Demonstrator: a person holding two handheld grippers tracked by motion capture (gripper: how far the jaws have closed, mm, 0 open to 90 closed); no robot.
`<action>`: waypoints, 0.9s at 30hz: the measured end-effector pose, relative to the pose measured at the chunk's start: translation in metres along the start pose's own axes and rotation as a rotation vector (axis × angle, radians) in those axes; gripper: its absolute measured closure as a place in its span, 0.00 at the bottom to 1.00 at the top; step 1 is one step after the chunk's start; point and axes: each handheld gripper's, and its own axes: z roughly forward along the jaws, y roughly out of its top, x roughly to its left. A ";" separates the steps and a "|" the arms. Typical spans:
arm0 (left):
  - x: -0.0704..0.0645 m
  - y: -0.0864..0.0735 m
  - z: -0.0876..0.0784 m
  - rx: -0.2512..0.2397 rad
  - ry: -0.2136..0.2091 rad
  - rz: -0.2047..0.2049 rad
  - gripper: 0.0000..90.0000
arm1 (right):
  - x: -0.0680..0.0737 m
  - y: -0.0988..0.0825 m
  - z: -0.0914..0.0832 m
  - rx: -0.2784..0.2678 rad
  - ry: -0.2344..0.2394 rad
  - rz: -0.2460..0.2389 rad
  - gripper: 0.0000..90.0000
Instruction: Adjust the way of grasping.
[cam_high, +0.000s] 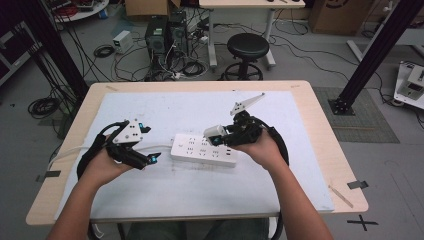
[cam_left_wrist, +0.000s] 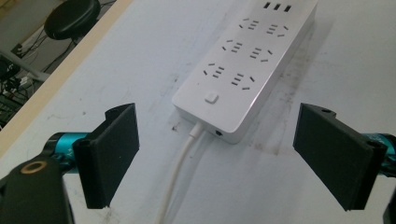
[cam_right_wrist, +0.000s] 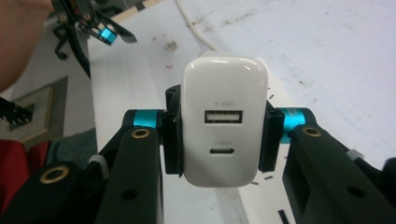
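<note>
A white power strip (cam_high: 202, 149) lies flat on the white mat, its cord (cam_left_wrist: 180, 172) running off toward the left. My left gripper (cam_high: 150, 142) sits just left of the strip's cord end, open wide, with the switch end of the power strip (cam_left_wrist: 243, 70) ahead of its jaws and nothing between them. My right gripper (cam_high: 216, 136) hovers over the strip's far side, shut on a white USB charger (cam_right_wrist: 223, 123). The charger (cam_high: 214, 131) shows its two USB ports toward the camera in the right gripper view; its plug side is hidden.
The white mat (cam_high: 175, 200) covers most of a light wooden table (cam_high: 325, 150). A black stool (cam_high: 247, 47), computer towers and loose cables stand on the floor beyond the far edge. The left gripper (cam_right_wrist: 105, 32) appears at the top left of the right gripper view.
</note>
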 end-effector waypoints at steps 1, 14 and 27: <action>0.003 -0.002 -0.001 0.014 -0.002 0.001 0.16 | -0.002 0.004 -0.001 0.019 -0.010 -0.019 0.70; 0.015 -0.005 0.000 0.050 -0.015 -0.017 0.16 | -0.005 0.027 -0.003 0.182 -0.060 -0.103 0.70; 0.021 -0.008 -0.002 0.071 -0.011 -0.032 0.16 | -0.006 0.040 0.000 0.280 -0.065 -0.180 0.70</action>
